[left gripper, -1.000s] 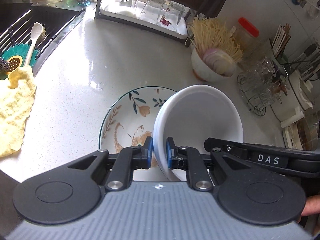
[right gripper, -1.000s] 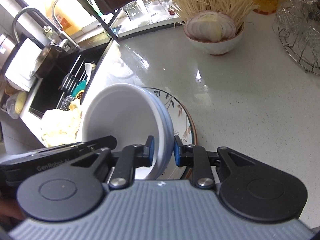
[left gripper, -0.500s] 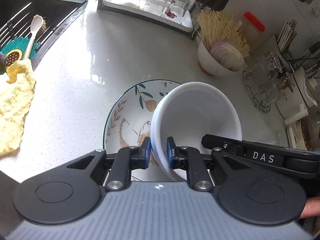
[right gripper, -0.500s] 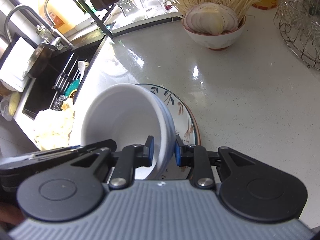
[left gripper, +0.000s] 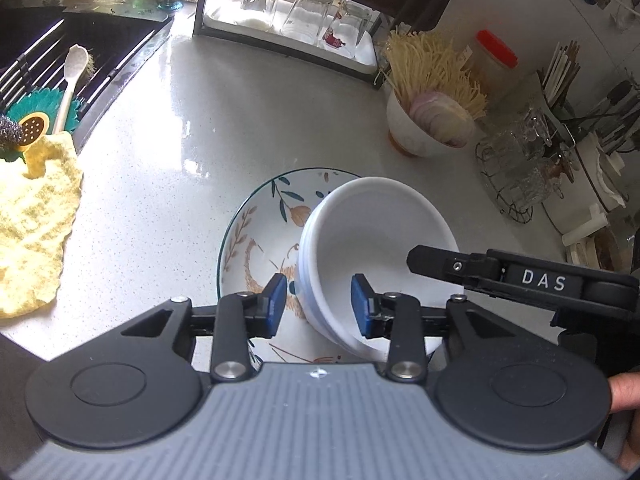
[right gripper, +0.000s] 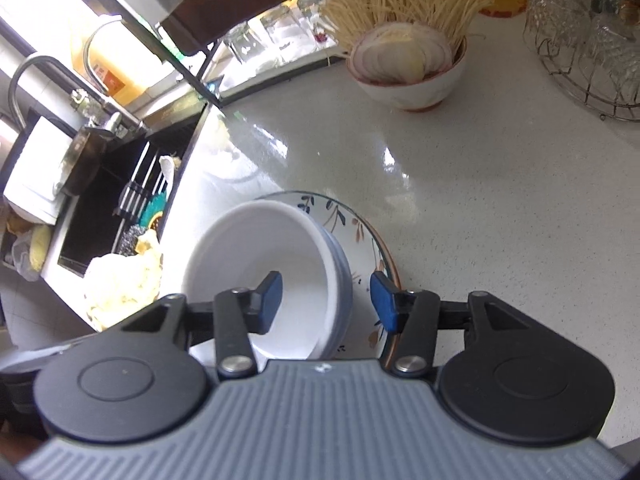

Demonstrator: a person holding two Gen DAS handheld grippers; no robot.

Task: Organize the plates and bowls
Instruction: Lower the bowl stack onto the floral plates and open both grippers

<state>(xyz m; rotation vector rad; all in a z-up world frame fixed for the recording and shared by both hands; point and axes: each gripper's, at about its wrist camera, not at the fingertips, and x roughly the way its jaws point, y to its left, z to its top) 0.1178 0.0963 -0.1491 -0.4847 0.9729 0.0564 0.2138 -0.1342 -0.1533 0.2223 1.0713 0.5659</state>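
A white bowl (left gripper: pixel 380 232) sits on a painted plate (left gripper: pixel 260 232) with leaf and bird patterns on the white counter. My left gripper (left gripper: pixel 319 300) is open, its blue pads on either side of the bowl's near left rim. My right gripper (right gripper: pixel 327 298) is open too, its pads straddling the bowl's (right gripper: pixel 260 248) right rim above the plate (right gripper: pixel 360 232). The right gripper's finger also shows in the left wrist view (left gripper: pixel 480 268) over the bowl's right side. Neither gripper grips the bowl.
A bowl of onion slices and noodles (left gripper: pixel 428 120) stands behind. A rack with upturned glasses (left gripper: pixel 296 20) is at the back. The sink (left gripper: pixel 48 60) with a brush lies left, a yellow cloth (left gripper: pixel 32 220) at its edge. A wire basket of glassware (left gripper: pixel 520 160) stands right.
Both grippers have opened and let go of the white bowl's rim. The bowl has come down from its tilted hold onto the painted plate.
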